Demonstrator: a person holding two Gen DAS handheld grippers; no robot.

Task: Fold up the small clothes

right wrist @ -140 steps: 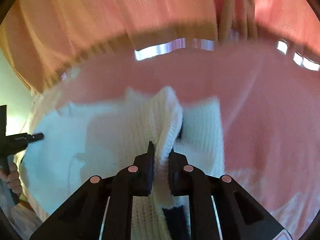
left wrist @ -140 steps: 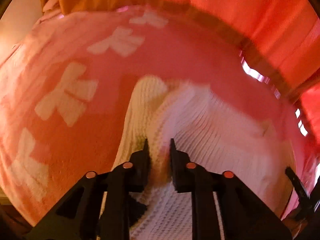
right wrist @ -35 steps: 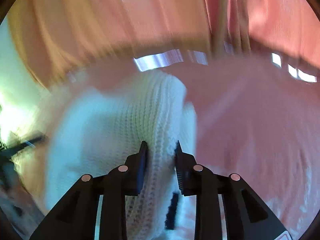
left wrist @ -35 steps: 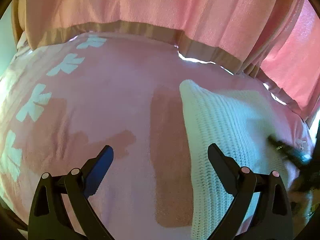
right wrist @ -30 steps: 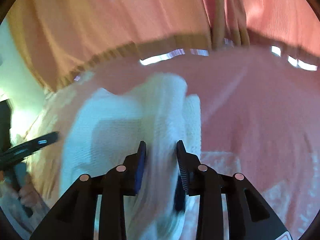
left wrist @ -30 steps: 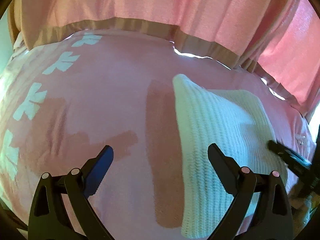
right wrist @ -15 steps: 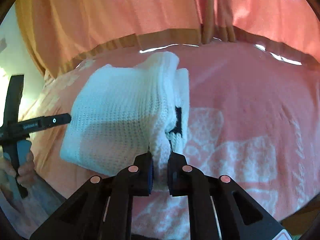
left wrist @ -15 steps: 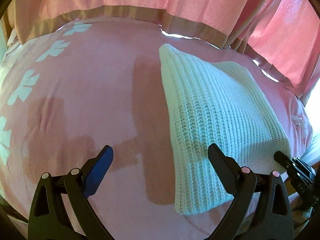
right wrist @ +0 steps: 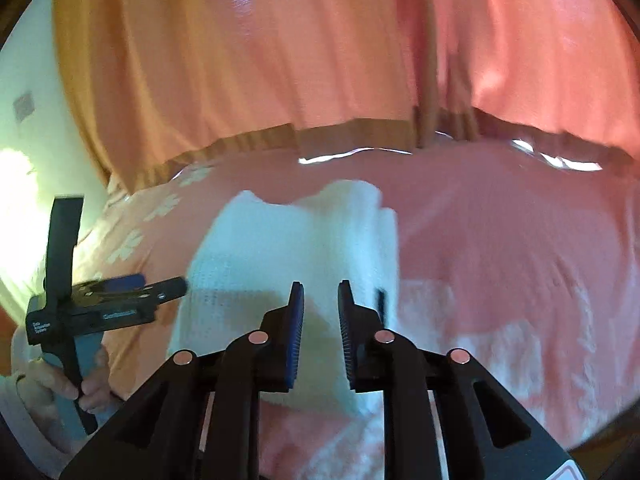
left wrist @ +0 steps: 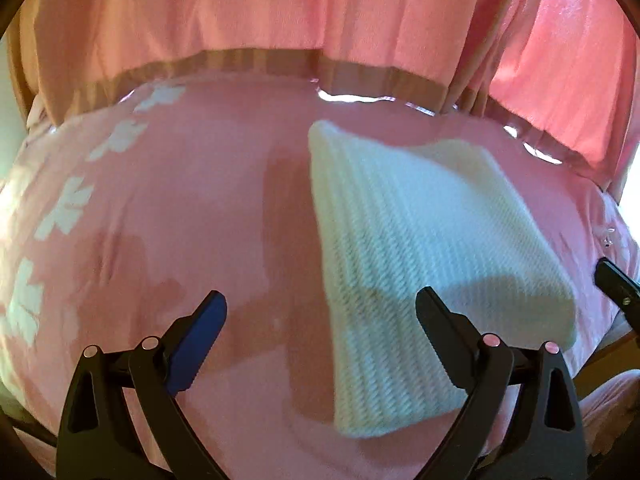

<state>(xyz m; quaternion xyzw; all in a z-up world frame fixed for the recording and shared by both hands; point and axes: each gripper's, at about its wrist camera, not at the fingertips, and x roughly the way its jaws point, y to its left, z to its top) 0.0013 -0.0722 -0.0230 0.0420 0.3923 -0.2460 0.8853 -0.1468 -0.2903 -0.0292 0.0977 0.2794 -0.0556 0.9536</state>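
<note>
A white knitted garment (left wrist: 416,252) lies folded into a thick rectangle on the pink bedspread (left wrist: 180,208). My left gripper (left wrist: 318,304) is wide open and empty, held above the near left part of the garment. In the right wrist view the garment (right wrist: 288,248) lies just ahead of my right gripper (right wrist: 319,292), whose jaws stand a little apart with nothing between them. A dark tag (right wrist: 381,300) shows at the garment's right edge. The left gripper also shows in the right wrist view (right wrist: 160,290), at the garment's left side.
Pink curtains (left wrist: 320,12) hang behind the bed, with a tan hem band (left wrist: 260,62). White flower prints (left wrist: 64,208) run along the bedspread's left side. The bed's near right edge (left wrist: 612,344) drops off beside the garment. A pale wall (right wrist: 24,128) stands at the left.
My right gripper has let go of the garment's edge and drawn back from it. The garment now lies flat and folded. My left gripper stays open and has pulled back a little.
</note>
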